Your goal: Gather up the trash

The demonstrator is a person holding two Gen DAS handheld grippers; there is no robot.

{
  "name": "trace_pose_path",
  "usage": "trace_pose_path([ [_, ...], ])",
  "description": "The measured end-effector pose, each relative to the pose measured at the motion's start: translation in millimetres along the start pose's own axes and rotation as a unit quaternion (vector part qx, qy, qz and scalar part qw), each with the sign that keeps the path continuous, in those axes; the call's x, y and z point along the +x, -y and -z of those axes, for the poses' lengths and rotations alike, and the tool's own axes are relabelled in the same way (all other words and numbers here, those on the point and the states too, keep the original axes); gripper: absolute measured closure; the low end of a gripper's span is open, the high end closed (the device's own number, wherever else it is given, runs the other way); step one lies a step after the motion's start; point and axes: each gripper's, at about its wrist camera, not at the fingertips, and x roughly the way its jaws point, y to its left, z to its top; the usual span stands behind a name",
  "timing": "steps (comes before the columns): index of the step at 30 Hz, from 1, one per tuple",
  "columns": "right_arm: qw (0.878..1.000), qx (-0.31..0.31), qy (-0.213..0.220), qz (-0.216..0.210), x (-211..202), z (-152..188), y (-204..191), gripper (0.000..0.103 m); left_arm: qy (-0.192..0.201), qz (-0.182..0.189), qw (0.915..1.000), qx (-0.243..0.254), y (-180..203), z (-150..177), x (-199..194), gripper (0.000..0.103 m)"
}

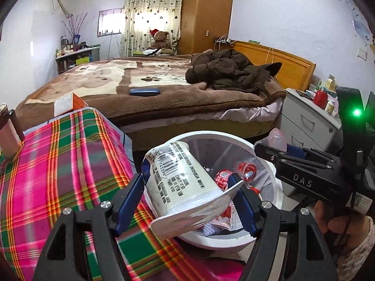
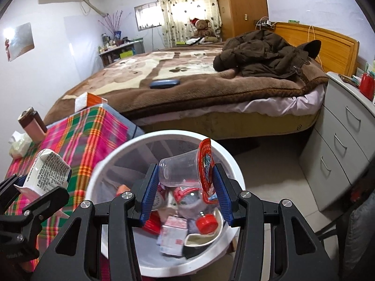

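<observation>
Two pieces of trash are poised at the white bin (image 2: 98,171), which already holds wrappers and a red-capped bottle: the left gripper (image 1: 187,201) is clamped about halfway on a white paper cup (image 1: 182,178) lying on its side, above the bin's near rim beside the plaid cloth (image 1: 70,164). The right gripper (image 2: 185,192), directly over the bin's mouth, pinches a smaller clear plastic cup (image 2: 178,171) by its peeled red lid. This looks like the drop step; next, each should open its jaws with its cup clear inside the rim.

I see the white bin's (image 2: 93,182) mouth open from above, desk (image 2: 89,135) crowding its left rim, drawer cabinet (image 2: 339,145) and bed (image 2: 211,93) well apart across bare floor.
</observation>
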Motion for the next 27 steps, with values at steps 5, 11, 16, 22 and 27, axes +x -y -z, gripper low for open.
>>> trace_pose_path([
  [5,1.0,-0.016,-0.011,0.001,6.1,-1.4,0.0,0.054,-0.008,-0.001,1.0,0.003,5.3,-2.1,5.7,0.027],
  [11,1.0,-0.019,-0.01,0.001,4.7,-2.1,2.0,0.033,-0.005,-0.003,1.0,-0.006,4.8,-3.0,3.6,0.02],
  [16,1.0,-0.012,-0.004,0.003,-0.8,-1.5,3.0,0.032,-0.003,-0.005,0.9999,-0.011,2.2,-2.0,-1.5,0.018],
  [22,1.0,-0.011,0.008,-0.004,-14.1,2.2,-4.6,0.032,0.004,-0.019,0.9996,-0.02,-4.1,3.0,-12.2,0.017],
  [27,0.999,-0.013,0.026,-0.012,-29.3,6.3,-16.8,0.032,0.015,-0.036,0.9988,-0.029,-10.4,9.0,-28.3,0.017],
])
